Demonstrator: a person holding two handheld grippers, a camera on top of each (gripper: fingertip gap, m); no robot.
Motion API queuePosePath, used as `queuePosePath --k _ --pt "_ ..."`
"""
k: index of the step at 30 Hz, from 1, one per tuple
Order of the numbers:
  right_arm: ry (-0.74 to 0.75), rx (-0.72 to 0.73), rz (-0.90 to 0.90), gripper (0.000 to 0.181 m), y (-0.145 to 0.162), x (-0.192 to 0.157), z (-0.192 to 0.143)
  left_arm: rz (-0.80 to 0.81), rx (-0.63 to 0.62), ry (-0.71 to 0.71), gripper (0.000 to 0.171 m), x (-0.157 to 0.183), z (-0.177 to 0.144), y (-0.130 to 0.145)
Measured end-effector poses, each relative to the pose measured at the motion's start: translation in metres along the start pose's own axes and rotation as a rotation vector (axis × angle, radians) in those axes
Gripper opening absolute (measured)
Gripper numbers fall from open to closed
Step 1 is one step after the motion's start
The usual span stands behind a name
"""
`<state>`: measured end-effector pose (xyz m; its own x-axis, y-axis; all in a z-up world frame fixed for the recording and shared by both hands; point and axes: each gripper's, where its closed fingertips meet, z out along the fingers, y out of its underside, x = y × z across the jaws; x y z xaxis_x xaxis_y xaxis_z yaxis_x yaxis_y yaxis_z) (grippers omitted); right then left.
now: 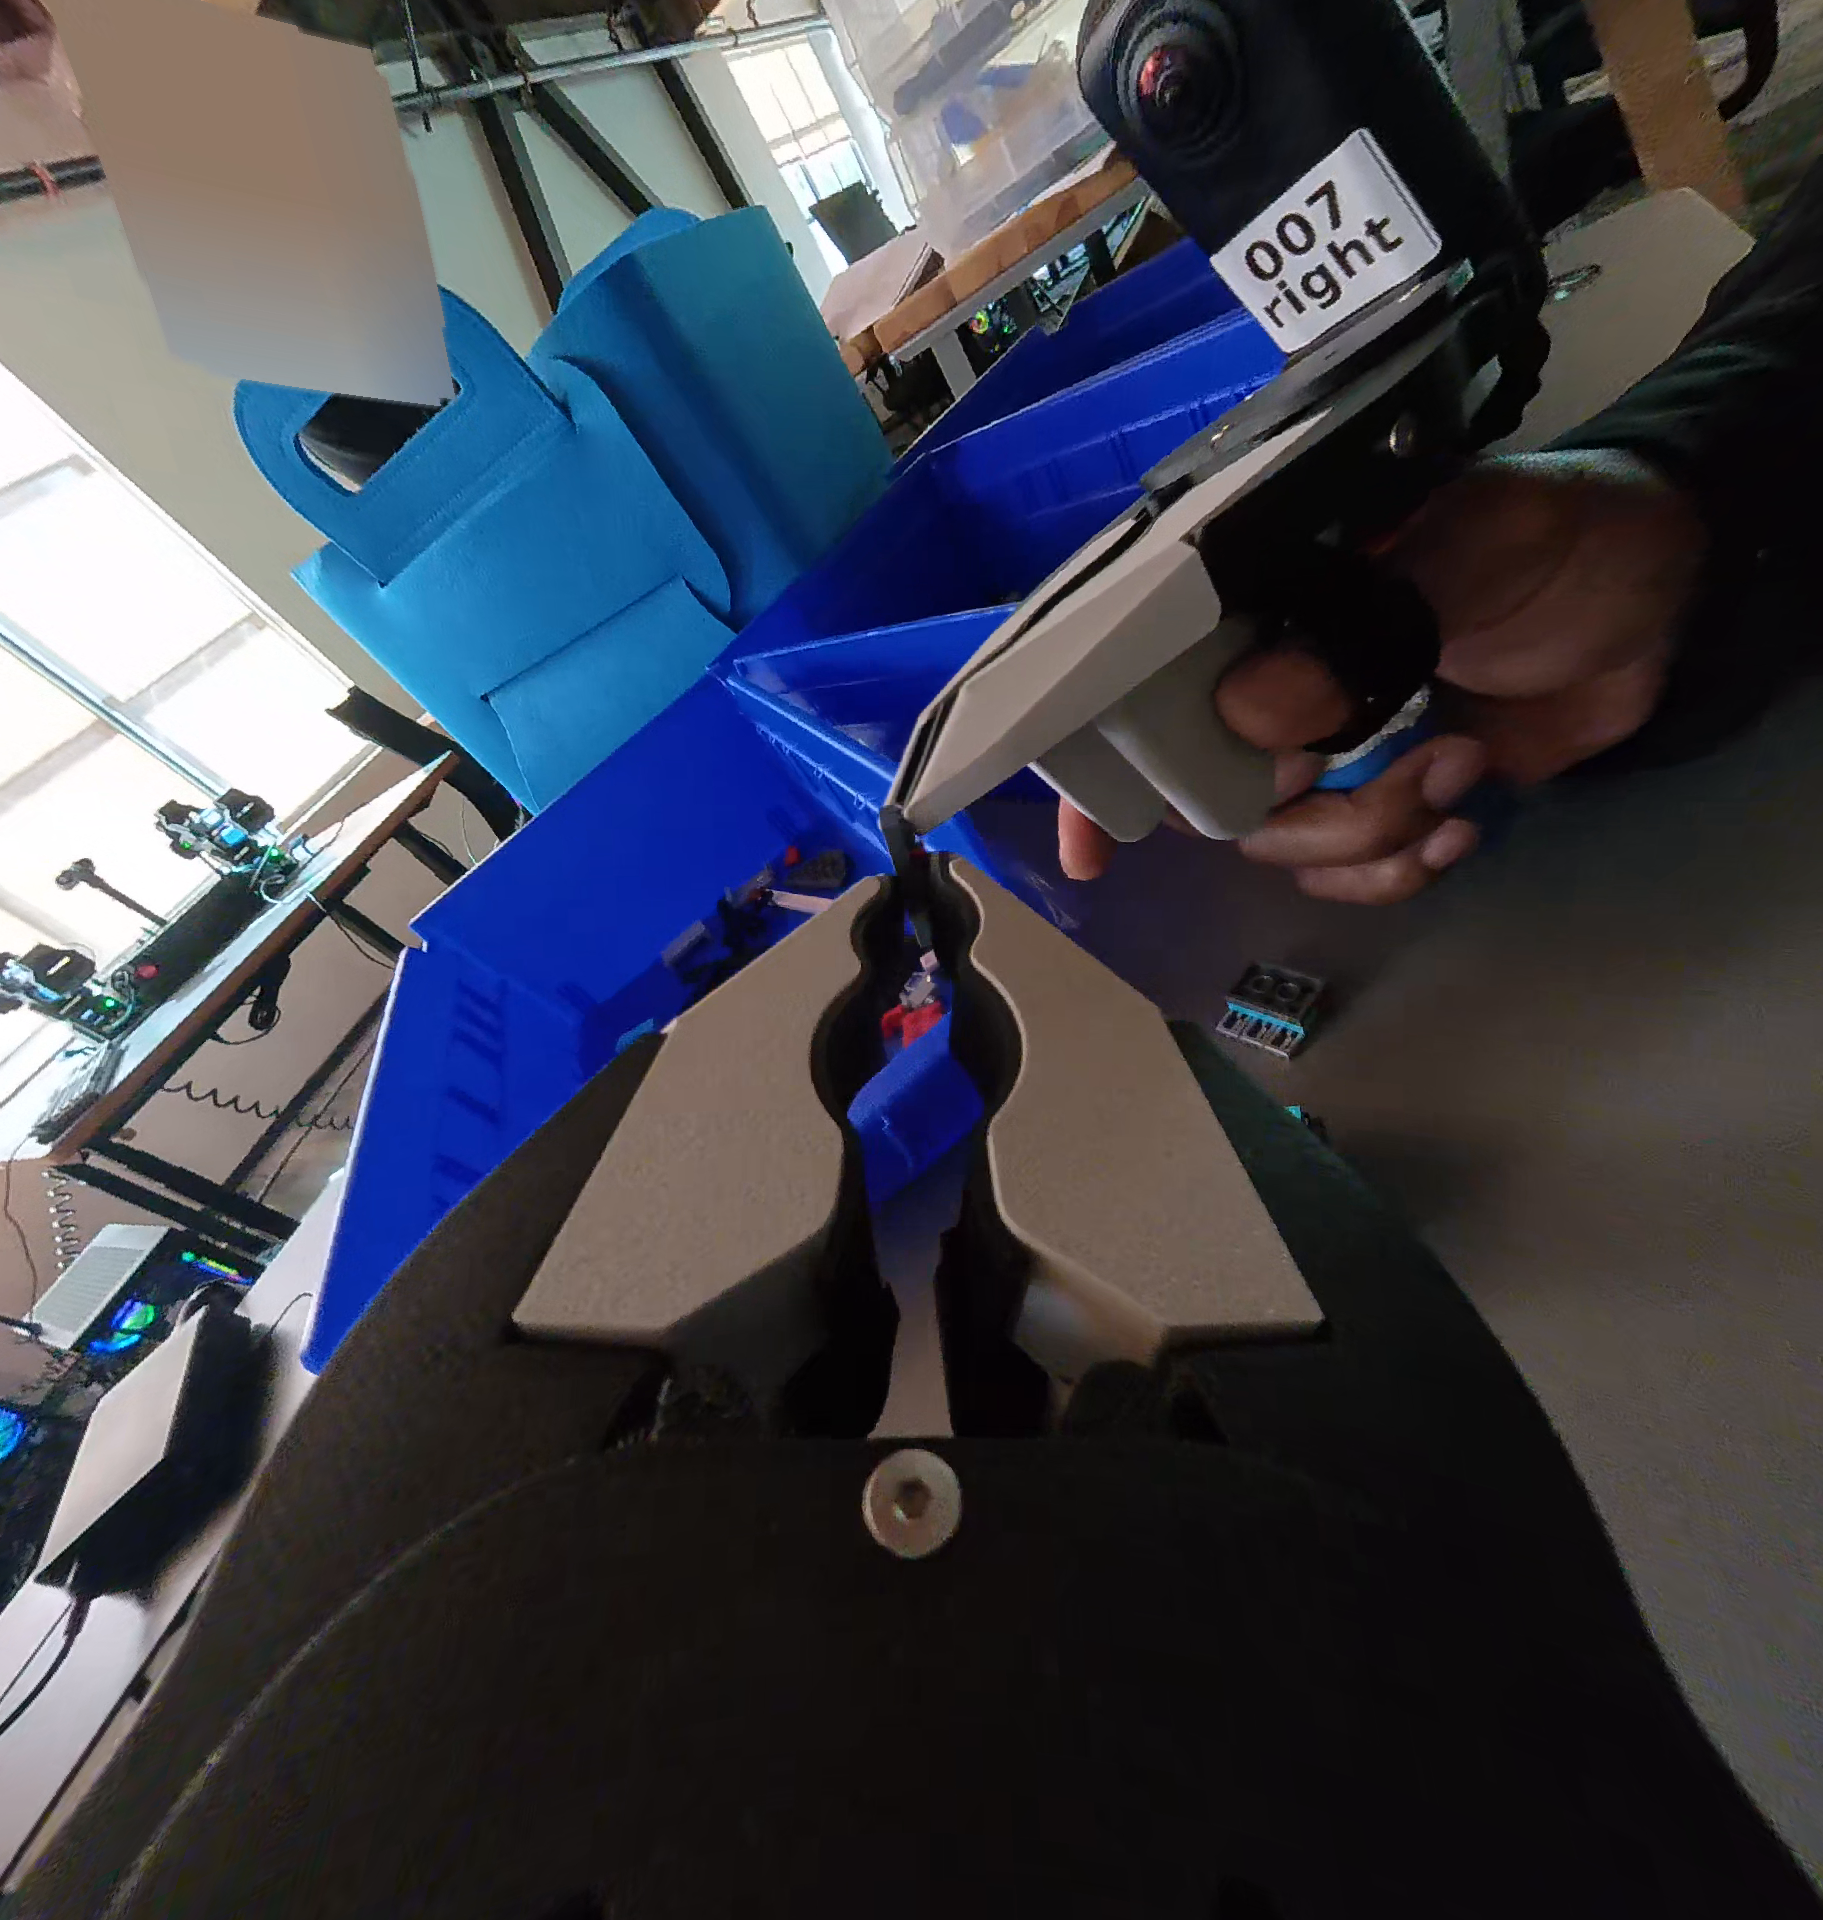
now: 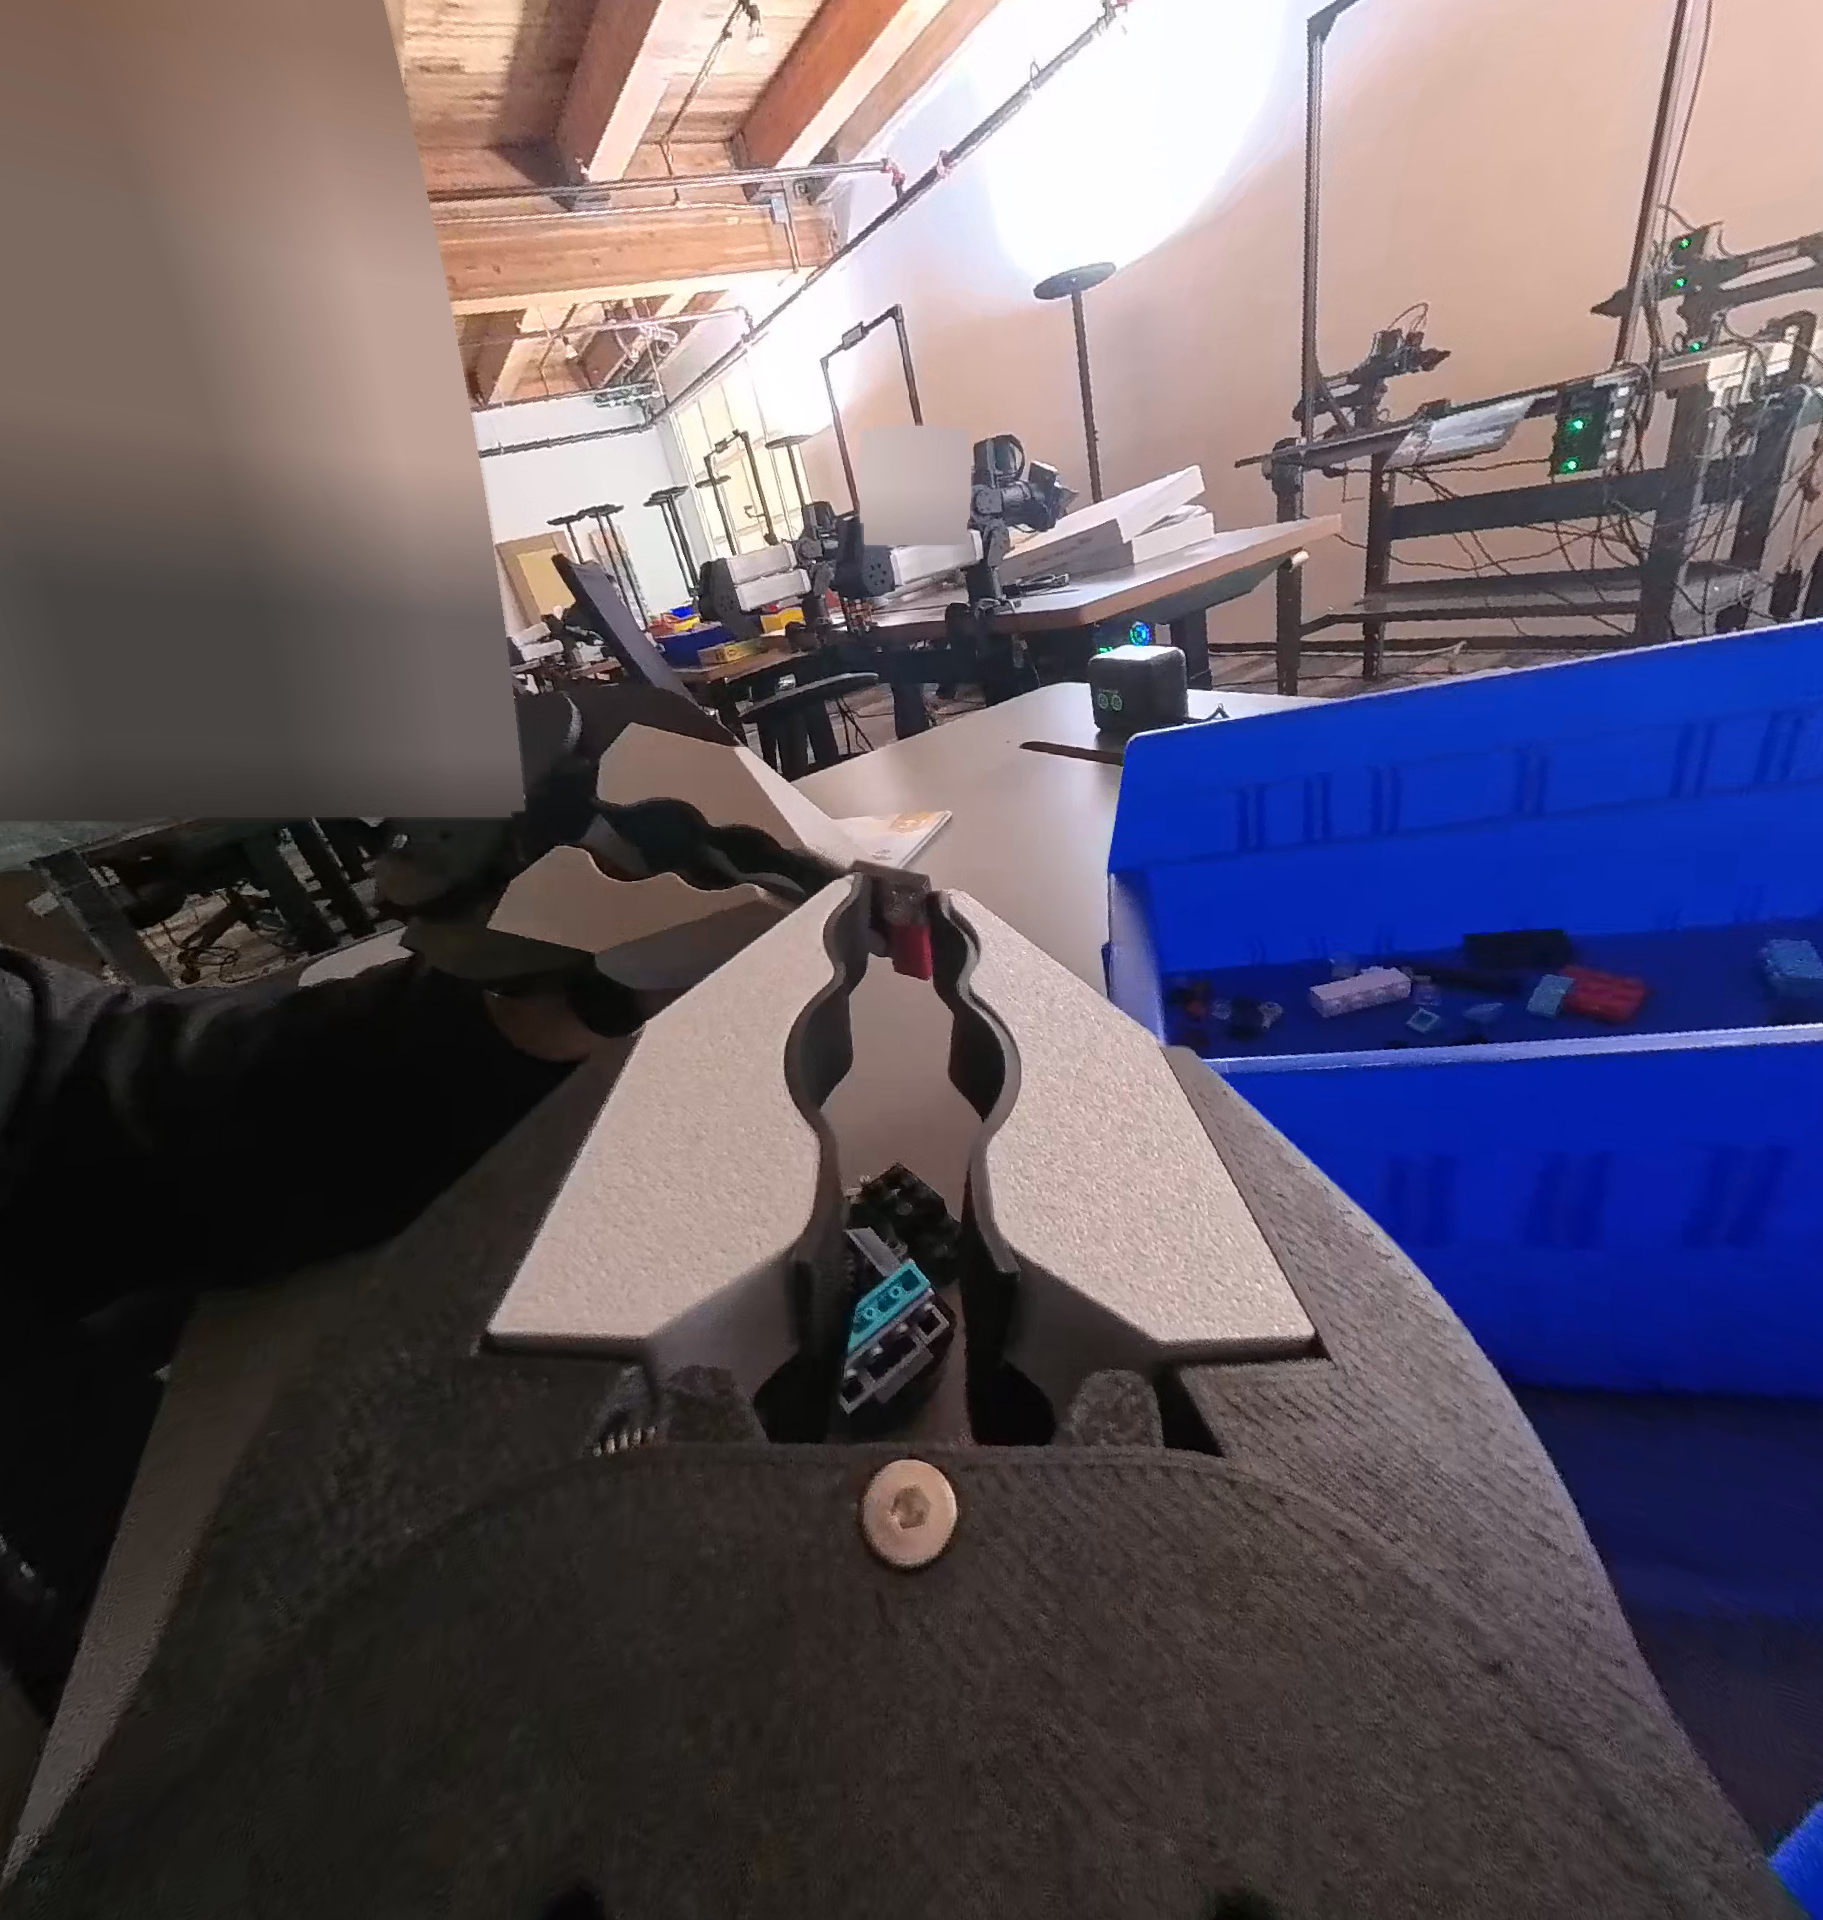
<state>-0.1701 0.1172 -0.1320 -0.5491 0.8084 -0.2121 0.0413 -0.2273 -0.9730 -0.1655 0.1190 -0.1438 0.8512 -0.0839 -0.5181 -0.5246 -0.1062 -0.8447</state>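
Jaws both pinched: right gripper on red brick, left gripper on black piece; blue bin at 2 o'clock.

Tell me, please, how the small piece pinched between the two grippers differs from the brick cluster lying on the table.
The pinched piece shows red and black; the brick cluster is black and teal. The pinched piece is up in the air, gripped by the left gripper and right gripper; the brick cluster lies on the table, untouched. Both are small toy-brick parts outside the blue bin.
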Motion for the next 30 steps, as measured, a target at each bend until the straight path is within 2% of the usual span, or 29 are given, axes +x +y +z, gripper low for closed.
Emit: queuePosePath --k 6,8,13,16,19,21,25,30 --pt "-0.018 0.02 -0.005 0.008 -0.003 -0.002 -0.002 0.031 0.023 -0.002 0.006 0.002 -0.002 -0.005" --pt "-0.008 0.019 -0.025 0.008 -0.002 -0.001 -0.002 -0.011 0.02 0.009 0.006 0.001 -0.001 -0.005" --pt "0.022 -0.008 -0.069 0.009 0.001 0.005 0.0 -0.343 0.04 0.113 0.005 -0.003 0.001 -0.002" --pt "0.073 -0.048 -0.159 0.008 0.005 0.009 0.002 -0.549 0.017 0.181 0.006 -0.006 0.0 0.006" --pt "0.118 -0.096 -0.336 0.025 0.009 0.008 0.005 -0.765 0.007 0.259 0.005 -0.01 -0.003 0.01" --pt "0.133 -0.156 -0.485 0.033 0.019 0.005 0.008 -0.854 0.0 0.319 0.005 -0.007 -0.005 0.011" --pt "0.163 -0.214 -0.715 0.037 0.028 0.002 0.01 -0.855 -0.053 0.392 0.005 0.006 -0.006 0.011" --pt "0.161 -0.265 -0.882 0.029 0.036 -0.001 0.01 -0.794 -0.109 0.424 0.005 0.019 -0.006 0.011"
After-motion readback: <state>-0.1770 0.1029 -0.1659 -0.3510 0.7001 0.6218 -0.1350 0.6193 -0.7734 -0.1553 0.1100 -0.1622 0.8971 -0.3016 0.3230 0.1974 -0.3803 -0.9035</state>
